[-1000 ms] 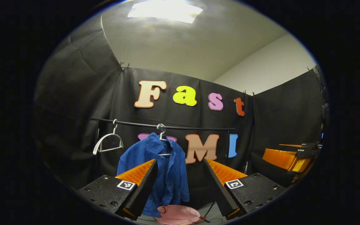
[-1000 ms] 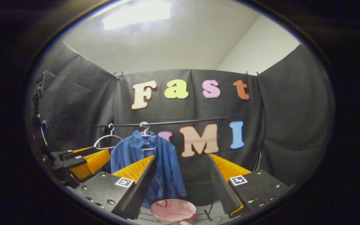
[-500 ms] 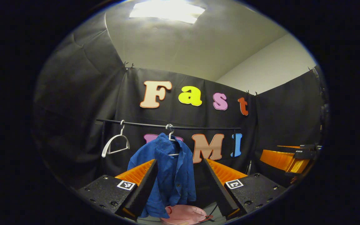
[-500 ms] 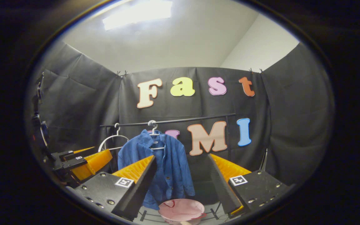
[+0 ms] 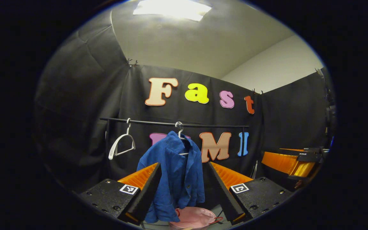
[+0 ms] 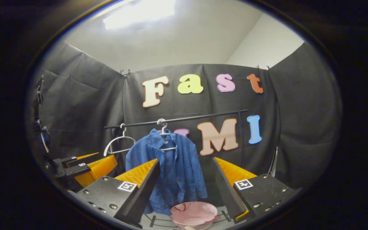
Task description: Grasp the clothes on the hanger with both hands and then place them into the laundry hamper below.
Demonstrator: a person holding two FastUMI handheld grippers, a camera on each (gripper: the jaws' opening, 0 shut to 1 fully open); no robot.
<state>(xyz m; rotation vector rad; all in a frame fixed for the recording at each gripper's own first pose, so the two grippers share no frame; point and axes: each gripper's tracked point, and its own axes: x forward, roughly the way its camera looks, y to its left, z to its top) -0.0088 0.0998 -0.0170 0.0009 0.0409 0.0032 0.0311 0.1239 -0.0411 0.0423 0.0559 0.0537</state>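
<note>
Landmark: the rail (image 5: pixel 174 123), a dark horizontal bar in front of the black cloth wall (image 5: pixel 78 95).

1. Shirt (image 5: pixel 176 172): blue, hung open-fronted on a hanger (image 5: pixel 180 134) near the middle of the rail; in the right gripper view the shirt (image 6: pixel 174 169) drapes down from the same bar (image 6: pixel 177 119), with its hanger (image 6: pixel 164 135) showing at the collar. Nothing grips it.

2. Spare hanger (image 5: pixel 121 145): white, bare, hooked on the rail to the left of the shirt; also seen in the right gripper view (image 6: pixel 118 143).

3. Hamper (image 5: pixel 196 217): pink, round, on the floor below the rail, directly under the shirt's hem; right gripper view shows it (image 6: pixel 193 214) in the same spot.

4. Left gripper (image 5: pixel 184 188): 2 fingers spread wide apart, nothing between them, short of the rail and apart from the shirt. It appears in the right gripper view (image 6: pixel 88 166) low at the left.

5. Right gripper (image 6: pixel 185 185): 2 fingers likewise spread wide, holding nothing, short of the rail. It appears in the left gripper view (image 5: pixel 294 159) at the far right.
</note>
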